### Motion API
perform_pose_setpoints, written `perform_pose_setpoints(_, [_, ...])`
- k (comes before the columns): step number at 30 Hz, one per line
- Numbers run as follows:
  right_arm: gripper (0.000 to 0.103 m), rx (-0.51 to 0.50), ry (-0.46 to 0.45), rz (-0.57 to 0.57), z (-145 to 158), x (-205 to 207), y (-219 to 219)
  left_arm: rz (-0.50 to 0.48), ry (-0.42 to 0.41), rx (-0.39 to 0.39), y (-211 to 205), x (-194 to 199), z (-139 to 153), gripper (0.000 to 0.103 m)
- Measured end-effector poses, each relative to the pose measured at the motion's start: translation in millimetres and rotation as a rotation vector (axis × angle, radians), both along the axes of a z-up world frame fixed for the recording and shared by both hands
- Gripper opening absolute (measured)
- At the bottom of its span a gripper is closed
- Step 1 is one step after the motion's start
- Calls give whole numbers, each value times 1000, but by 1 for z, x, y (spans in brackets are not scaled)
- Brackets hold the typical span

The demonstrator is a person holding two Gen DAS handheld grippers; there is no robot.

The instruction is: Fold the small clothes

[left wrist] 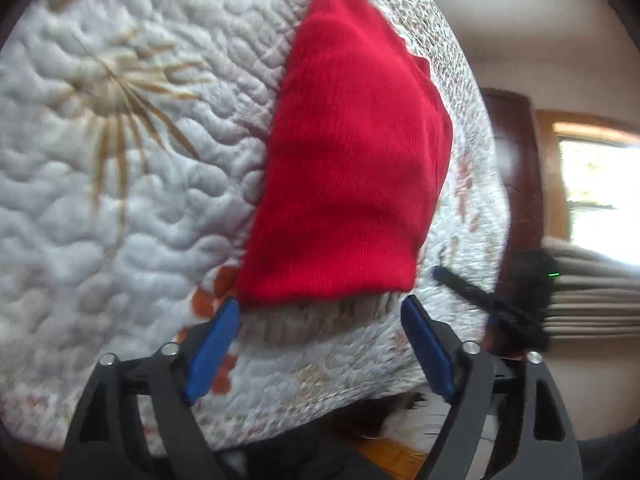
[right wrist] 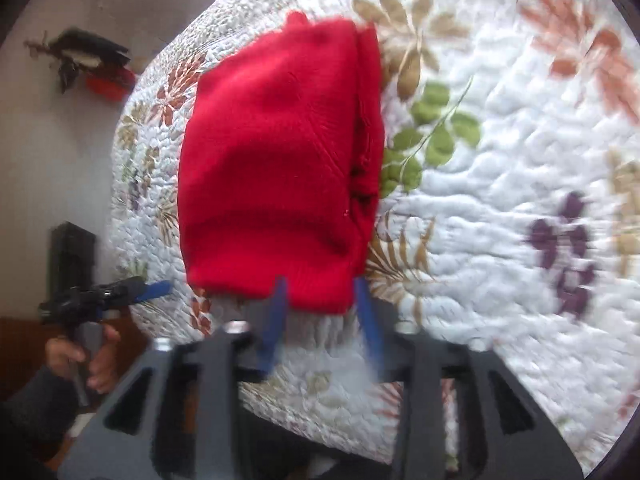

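I judge the red knit garment [left wrist: 352, 160] already folded, lying on the floral quilt [left wrist: 120, 200] near its edge. My left gripper [left wrist: 320, 332] gapes, empty, at the near hem. My right gripper [right wrist: 320, 312] is part-spread there, gripping nothing visible. Next: smooth it or back away.

No lettering, label, brand or number reads anywhere in either view: both are soft with motion blur. The one sign of any kind is a small green light [left wrist: 553, 274] glowing on a black device at about 3 o'clock in the left wrist view, and it carries no characters.
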State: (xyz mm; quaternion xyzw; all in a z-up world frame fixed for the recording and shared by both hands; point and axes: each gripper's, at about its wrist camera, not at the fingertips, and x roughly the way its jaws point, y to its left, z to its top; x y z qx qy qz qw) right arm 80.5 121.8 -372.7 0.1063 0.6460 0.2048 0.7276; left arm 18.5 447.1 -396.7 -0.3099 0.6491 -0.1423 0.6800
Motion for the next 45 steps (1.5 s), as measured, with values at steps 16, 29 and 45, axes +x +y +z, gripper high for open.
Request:
perform_pose_setpoints(16, [100,-286,-417,-40,284,-115,37,-45,-369,390,-53,-80,316,99])
perform_pose_setpoints(29, [100,-302,-493,-115,334,-139,34,-10,-386,339,-60,-100,351,99])
perform_pose_setpoints(45, [100,-302,-493,-109,335,-152,48,-20,-389,340,-49,-107,349,99])
